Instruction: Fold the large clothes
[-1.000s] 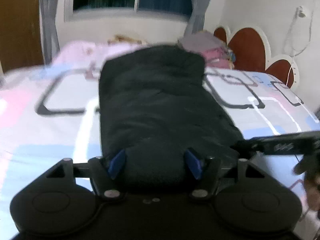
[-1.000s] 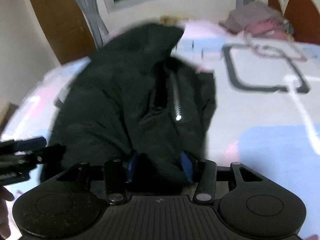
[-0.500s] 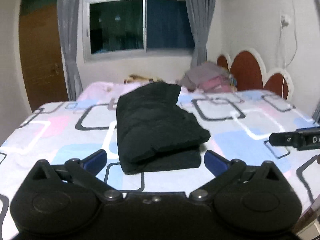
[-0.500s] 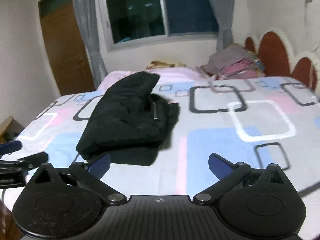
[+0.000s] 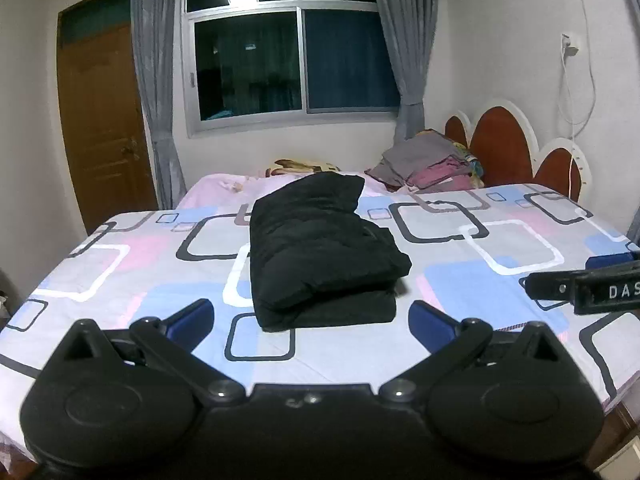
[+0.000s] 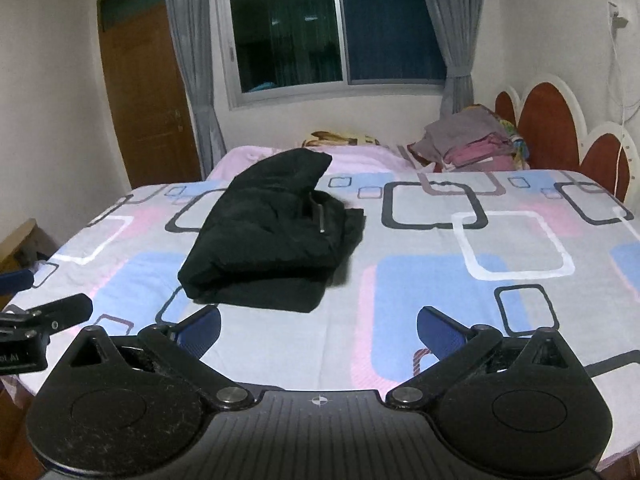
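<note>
A black padded jacket (image 5: 320,252) lies folded into a thick bundle on the bed, seen from the other side as the jacket (image 6: 276,236) with its zipper showing. My left gripper (image 5: 310,320) hangs open just short of the bundle's near edge, with nothing between its blue pads. My right gripper (image 6: 318,326) is open too, pulled back from the jacket and empty. Each view catches the other gripper's finger at its edge: the right one (image 5: 584,286) and the left one (image 6: 44,316).
The bed sheet (image 5: 500,248) has a pattern of pink, blue and grey squares. A pile of folded clothes (image 5: 432,162) sits at the far right by the red headboard (image 5: 504,148). Beyond the bed are a window (image 5: 288,44), grey curtains and a wooden door (image 5: 104,120).
Both grippers let go of the jacket and opened wide, then drew back and rose. The jacket now lies folded on the bed, apart from both.
</note>
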Tool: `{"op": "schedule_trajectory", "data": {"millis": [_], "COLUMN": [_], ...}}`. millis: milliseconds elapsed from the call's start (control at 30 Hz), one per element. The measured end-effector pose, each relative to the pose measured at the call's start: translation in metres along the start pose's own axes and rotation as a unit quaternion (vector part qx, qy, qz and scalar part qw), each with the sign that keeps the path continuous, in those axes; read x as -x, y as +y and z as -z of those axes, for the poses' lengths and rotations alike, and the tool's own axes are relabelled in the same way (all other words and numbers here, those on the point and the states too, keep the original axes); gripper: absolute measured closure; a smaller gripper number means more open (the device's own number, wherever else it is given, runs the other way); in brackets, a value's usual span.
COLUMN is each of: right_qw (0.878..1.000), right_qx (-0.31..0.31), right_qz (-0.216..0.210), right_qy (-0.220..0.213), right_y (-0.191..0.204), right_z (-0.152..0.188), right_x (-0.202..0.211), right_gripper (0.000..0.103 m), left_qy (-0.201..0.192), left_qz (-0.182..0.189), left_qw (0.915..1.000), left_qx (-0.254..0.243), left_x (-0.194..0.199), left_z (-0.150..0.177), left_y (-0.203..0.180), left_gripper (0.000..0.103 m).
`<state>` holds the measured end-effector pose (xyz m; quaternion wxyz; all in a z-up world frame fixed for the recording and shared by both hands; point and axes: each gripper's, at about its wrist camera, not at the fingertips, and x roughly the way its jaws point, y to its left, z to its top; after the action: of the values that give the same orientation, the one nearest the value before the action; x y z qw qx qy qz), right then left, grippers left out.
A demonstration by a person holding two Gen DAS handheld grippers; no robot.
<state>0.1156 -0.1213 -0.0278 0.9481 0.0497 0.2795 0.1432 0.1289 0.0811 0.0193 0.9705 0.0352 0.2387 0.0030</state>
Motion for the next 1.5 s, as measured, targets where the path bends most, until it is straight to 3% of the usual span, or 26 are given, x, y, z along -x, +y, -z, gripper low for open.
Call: {"op": "schedule_trajectory", "data": {"millis": [1500], "right_qw": [1.0], "right_qx": [0.01], "right_qz": [-0.015], "right_qy": [-0.019], "right_y": [-0.007], "right_z": [-0.015], "right_x": [0.022], "right_gripper": [0.0], "left_qy": [-0.013], "left_qz": [0.006], "left_qw": [0.9999], "left_qx": [0.0], "left_x": [0.002], "left_z": [-0.01], "left_y": [-0.002], "left_gripper": [0.0]}}
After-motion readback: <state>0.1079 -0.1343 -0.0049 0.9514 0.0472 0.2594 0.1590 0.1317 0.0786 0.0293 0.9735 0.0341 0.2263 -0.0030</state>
